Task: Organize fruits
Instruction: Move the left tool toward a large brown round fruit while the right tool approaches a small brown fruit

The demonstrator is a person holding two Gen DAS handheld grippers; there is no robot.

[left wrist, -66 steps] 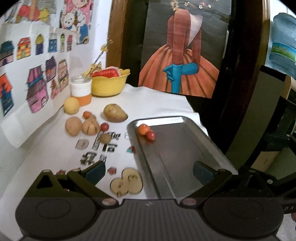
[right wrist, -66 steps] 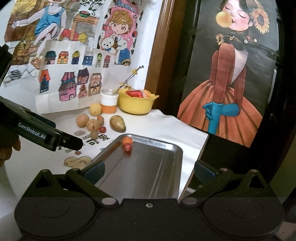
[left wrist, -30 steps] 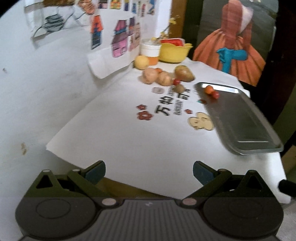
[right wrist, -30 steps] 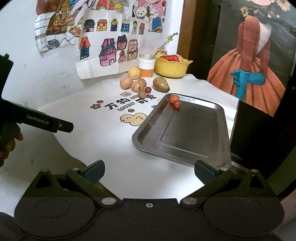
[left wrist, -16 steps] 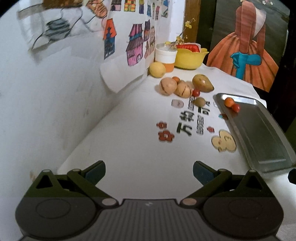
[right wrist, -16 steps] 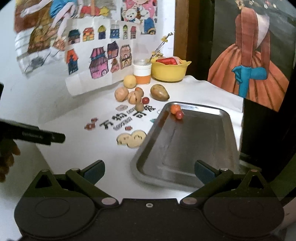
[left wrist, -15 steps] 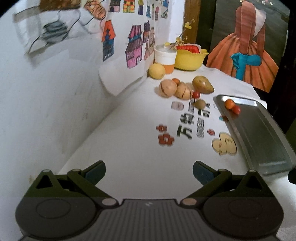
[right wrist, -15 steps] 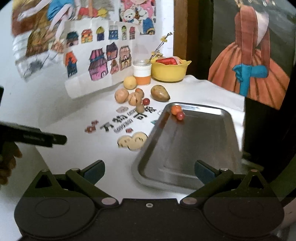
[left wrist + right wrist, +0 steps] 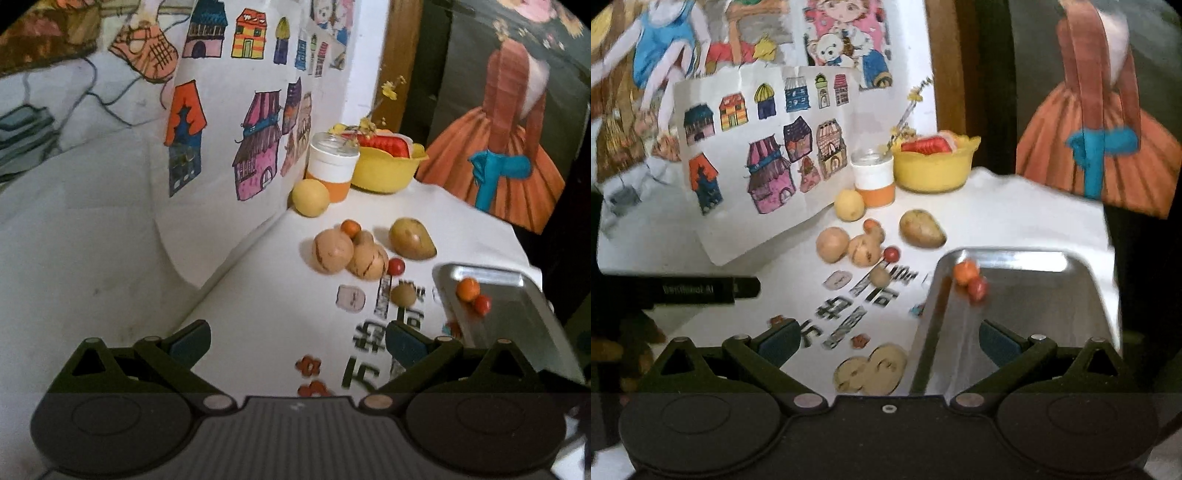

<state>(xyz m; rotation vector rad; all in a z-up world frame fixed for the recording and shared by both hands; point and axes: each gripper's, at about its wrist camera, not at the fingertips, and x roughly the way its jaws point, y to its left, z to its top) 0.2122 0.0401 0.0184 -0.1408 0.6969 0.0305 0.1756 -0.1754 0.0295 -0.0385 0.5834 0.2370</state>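
The white-covered table (image 9: 1015,221) carries a rectangular stainless-steel tray (image 9: 1052,314). Two small fruits, one orange (image 9: 961,272) and one red (image 9: 977,287), lie touching at the tray's far left corner. A tan mango-shaped fruit (image 9: 921,229), two beige round fruits (image 9: 330,251) and a red cherry-sized fruit (image 9: 396,266) remain loose on the cloth. The left gripper (image 9: 297,341) and right gripper (image 9: 886,341) are held spread apart, empty. Round fruit is likely to roll if nudged sideways.

Looks like a home. Hand-coloured drawings of houses (image 9: 764,155) taped to the wall at ten o'clock, a painting of a woman in an orange dress (image 9: 506,147) at two o'clock. Plastic bowl (image 9: 932,168) on a white cloth-covered table (image 9: 277,302).
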